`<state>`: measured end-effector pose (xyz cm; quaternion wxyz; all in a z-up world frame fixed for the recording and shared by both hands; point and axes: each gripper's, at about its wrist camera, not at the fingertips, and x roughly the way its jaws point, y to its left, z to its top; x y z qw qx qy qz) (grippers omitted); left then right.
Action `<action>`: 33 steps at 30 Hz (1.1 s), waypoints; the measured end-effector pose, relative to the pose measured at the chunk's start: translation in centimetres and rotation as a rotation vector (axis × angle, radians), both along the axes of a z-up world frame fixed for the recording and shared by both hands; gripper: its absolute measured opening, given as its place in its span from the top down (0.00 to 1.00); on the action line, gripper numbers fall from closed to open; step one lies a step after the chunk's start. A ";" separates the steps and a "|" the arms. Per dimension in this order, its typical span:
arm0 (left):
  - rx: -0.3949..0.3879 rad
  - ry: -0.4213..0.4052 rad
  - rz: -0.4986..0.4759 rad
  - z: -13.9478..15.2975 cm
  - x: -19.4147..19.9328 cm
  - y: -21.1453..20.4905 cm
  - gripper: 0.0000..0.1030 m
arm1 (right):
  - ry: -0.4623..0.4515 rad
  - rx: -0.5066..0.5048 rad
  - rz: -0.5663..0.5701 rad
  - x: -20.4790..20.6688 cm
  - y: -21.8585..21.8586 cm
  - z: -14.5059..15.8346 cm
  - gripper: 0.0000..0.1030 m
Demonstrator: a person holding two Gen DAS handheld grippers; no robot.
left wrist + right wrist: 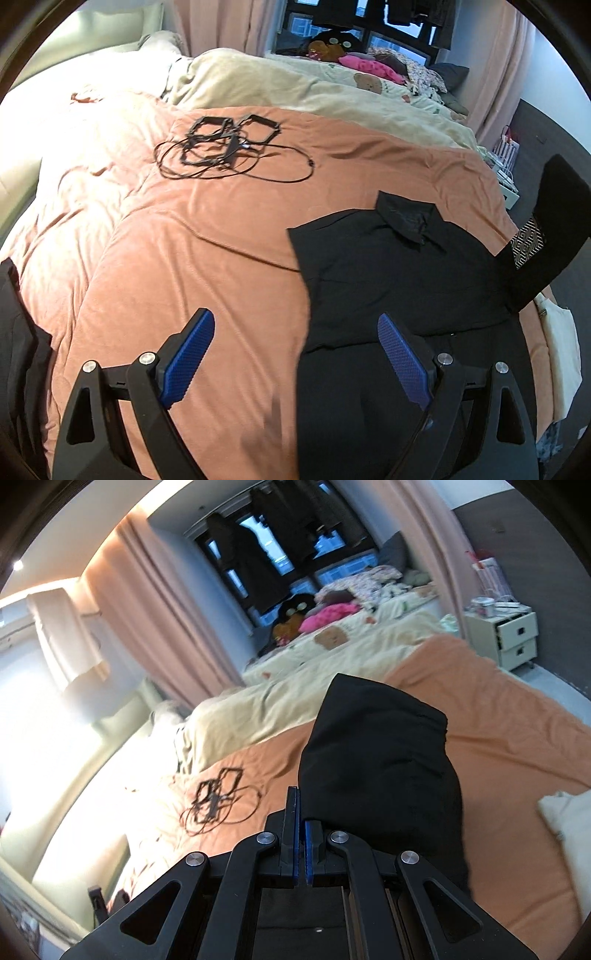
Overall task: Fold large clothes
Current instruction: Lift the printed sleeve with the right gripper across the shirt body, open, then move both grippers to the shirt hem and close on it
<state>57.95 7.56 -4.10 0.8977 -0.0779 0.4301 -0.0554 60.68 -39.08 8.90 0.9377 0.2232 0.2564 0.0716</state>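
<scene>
The black shirt (388, 273) lies on the orange duvet (207, 229), filling the 3-to-5-o'clock part of the left wrist view, collar (406, 218) up toward 2 o'clock and its near body already doubled over, so a straight folded edge runs down from the centre toward 6 o'clock. The cloth is plain, matte black and slightly creased, with a pointed collar lying flat. At 3 o'clock one part of the shirt is lifted clear of the bed, and a patterned black-and-white patch (528, 242) shows against it. The left gripper (295, 354) hangs over the shirt's folded edge with its blue pads (188, 362) spread wide and nothing between them. The right gripper (302, 812) has its fingers pinched together on a hem of the black shirt (380, 771), which bulges up in a dark, rounded fold from the centre toward 1 o'clock. A tangle of black cable and frames (229, 144) rests on the duvet at 11 o'clock in the left wrist view, well apart from the shirt. A cream blanket (266, 85) lies beyond at 12 o'clock.
</scene>
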 end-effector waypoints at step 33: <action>-0.082 0.043 0.017 -6.4 -2.2 6.5 0.11 | 0.385 -0.034 0.051 3.7 7.6 -20.8 0.24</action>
